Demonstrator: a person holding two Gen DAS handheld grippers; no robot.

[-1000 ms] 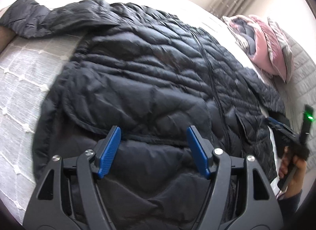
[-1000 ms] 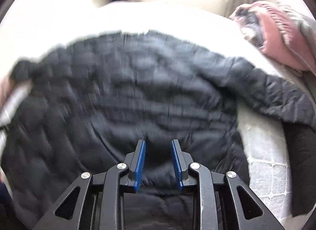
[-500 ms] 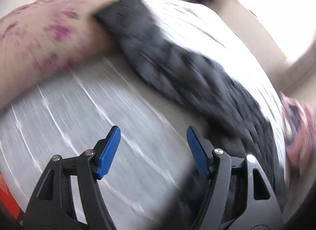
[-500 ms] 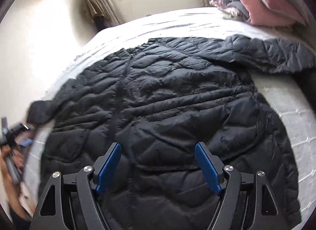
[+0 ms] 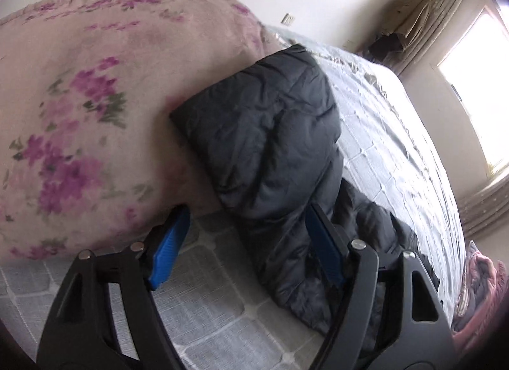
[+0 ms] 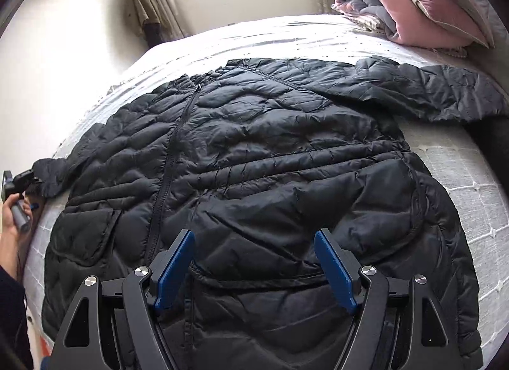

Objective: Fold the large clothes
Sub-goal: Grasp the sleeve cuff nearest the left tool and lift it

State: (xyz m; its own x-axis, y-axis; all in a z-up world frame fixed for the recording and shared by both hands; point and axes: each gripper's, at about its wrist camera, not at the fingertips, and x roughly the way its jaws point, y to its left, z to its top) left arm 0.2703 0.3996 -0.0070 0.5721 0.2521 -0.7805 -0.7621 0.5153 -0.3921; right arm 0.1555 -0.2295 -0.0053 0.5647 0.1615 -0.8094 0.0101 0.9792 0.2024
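A black quilted puffer jacket lies spread front-up on the bed, zipper closed, both sleeves out to the sides. My right gripper is open and empty, hovering over the jacket's lower hem. My left gripper is open and empty, its jaws standing either side of the jacket's left sleeve end, which rests against a floral blanket. The left gripper also shows in the right wrist view at the sleeve's cuff, held in a hand.
A pink floral blanket is piled at the bed's left side. A folded pink and grey quilt sits at the far right of the grey-white bedspread. A window and curtains stand behind the bed.
My left gripper swung from over the jacket's body to the left sleeve end by the floral blanket. My right gripper opened wide and now hangs steady over the hem.
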